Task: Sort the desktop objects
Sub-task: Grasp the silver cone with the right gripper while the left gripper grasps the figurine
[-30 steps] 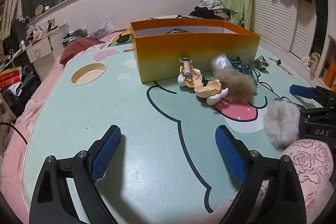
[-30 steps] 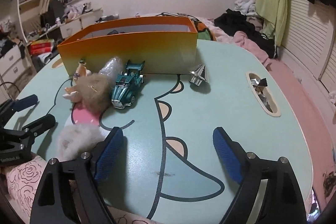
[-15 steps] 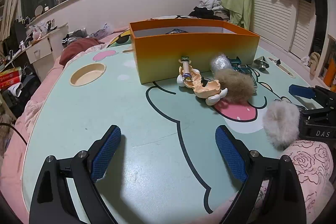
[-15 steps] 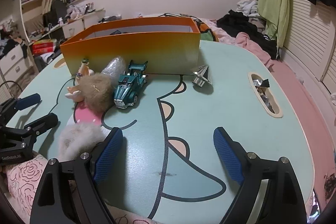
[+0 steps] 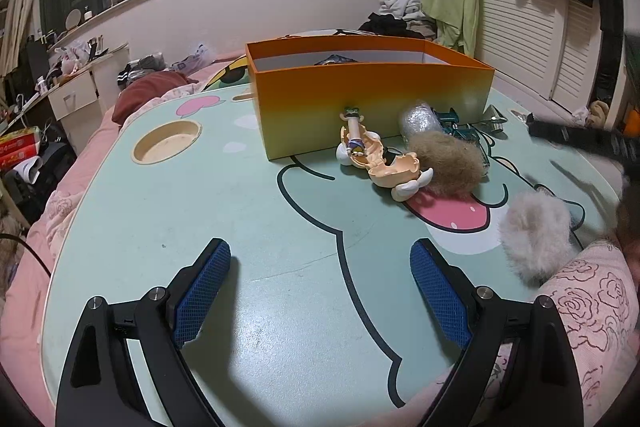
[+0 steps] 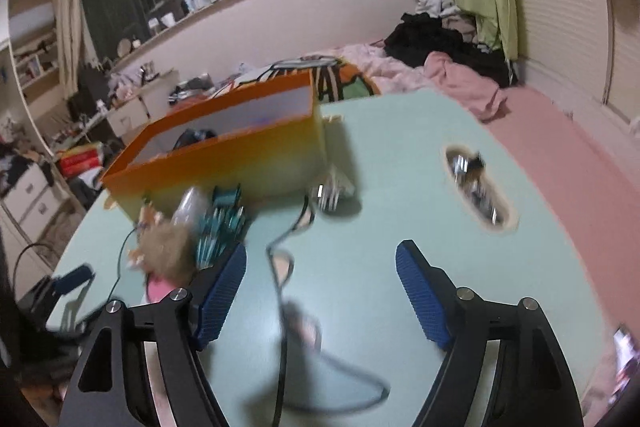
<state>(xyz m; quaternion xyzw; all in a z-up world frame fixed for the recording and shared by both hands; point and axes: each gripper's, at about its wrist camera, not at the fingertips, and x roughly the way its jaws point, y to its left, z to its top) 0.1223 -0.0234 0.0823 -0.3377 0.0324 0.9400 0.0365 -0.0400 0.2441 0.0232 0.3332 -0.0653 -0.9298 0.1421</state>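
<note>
Left gripper at lower centre of its view, angled down over the mint-green tabletop; jaws spread wide, nothing between the blue mesh-textured pads, bare surface under them. Right gripper at the bottom of its own view, tilted and motion-blurred; jaws closing yet well apart, only printed tabletop between them, gripping nothing. Also visible as a dark blur at the right edge of the left view.

Orange cardboard box upper centre, open-topped, rectangular, smooth walls fading to yellow near the base, something dark inside. Just in front of its near wall, a cluster at centre right: a glossy plastic figurine lying flat, touching a brown fur pompom; behind that a crinkled silver foil egg shape, a teal toy car and a small shiny metal cone. A fluffy grey-white pompom apart, at lower right, beside a rose-printed pink sleeve. Round recessed cup holder at middle left; an oval slot with metal bits at the right of the right view.
</note>
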